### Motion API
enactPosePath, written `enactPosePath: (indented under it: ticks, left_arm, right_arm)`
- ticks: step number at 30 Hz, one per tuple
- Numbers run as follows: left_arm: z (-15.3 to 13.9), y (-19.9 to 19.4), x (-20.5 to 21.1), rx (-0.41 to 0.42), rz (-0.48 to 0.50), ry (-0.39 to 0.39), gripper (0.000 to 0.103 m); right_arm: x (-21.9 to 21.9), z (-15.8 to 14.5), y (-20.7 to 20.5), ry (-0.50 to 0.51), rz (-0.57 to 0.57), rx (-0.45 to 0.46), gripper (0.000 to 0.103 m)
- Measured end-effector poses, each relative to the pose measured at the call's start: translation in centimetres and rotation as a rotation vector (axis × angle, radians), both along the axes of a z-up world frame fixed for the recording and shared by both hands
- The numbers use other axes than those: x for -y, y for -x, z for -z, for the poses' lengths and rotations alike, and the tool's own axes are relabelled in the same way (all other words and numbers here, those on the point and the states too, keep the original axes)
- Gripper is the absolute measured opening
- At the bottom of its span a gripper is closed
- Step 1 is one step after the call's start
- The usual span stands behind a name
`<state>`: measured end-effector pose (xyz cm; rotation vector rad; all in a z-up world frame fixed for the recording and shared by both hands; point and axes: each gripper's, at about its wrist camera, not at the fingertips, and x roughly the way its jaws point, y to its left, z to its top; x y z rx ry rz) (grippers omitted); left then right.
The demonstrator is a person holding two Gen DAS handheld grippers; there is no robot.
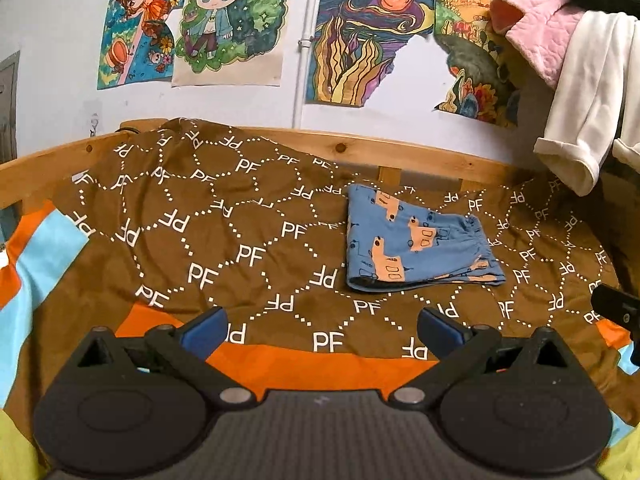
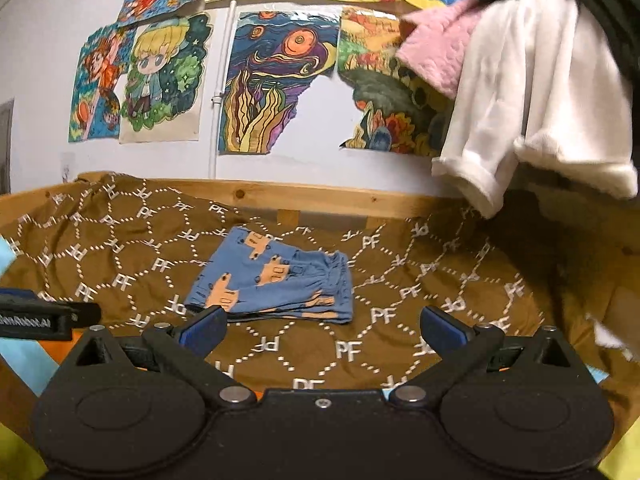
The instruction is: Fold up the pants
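Note:
Small blue pants with orange car prints lie folded into a compact rectangle on the brown PF-patterned blanket; they also show in the right wrist view. My left gripper is open and empty, held back from the pants and to their left. My right gripper is open and empty, just in front of the pants. Neither touches the cloth. The right gripper's edge shows at the left view's right side; the left gripper's body shows at the right view's left side.
A wooden bed rail runs behind the blanket under a wall with colourful drawings. White, pink and black garments hang at the upper right. Orange and light blue bedding lies at the left.

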<state>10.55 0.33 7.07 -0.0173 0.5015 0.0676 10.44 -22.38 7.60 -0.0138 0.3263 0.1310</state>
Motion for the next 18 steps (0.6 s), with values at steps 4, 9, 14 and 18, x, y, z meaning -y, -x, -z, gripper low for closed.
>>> enactPosePath:
  ticks: [4, 9, 14, 18]
  left_arm:
    - [-0.25, 0.03, 0.36, 0.006, 0.010, -0.011, 0.103]
    - [-0.19, 0.17, 0.73, 0.008, 0.023, -0.026, 0.103]
    - [0.02, 0.19, 0.40, -0.003, 0.014, -0.020, 0.103]
    - [0.20, 0.27, 0.20, -0.010, 0.008, -0.021, 0.103]
  right_arm:
    - [0.08, -0.03, 0.05, 0.004, -0.007, -0.006, 0.102]
    - [0.18, -0.21, 0.16, -0.010, -0.012, -0.011, 0.102]
    - [0.29, -0.14, 0.02, -0.026, -0.008, -0.021, 0.102]
    - [0.34, 0.11, -0.26, -0.032, -0.002, -0.036, 0.102]
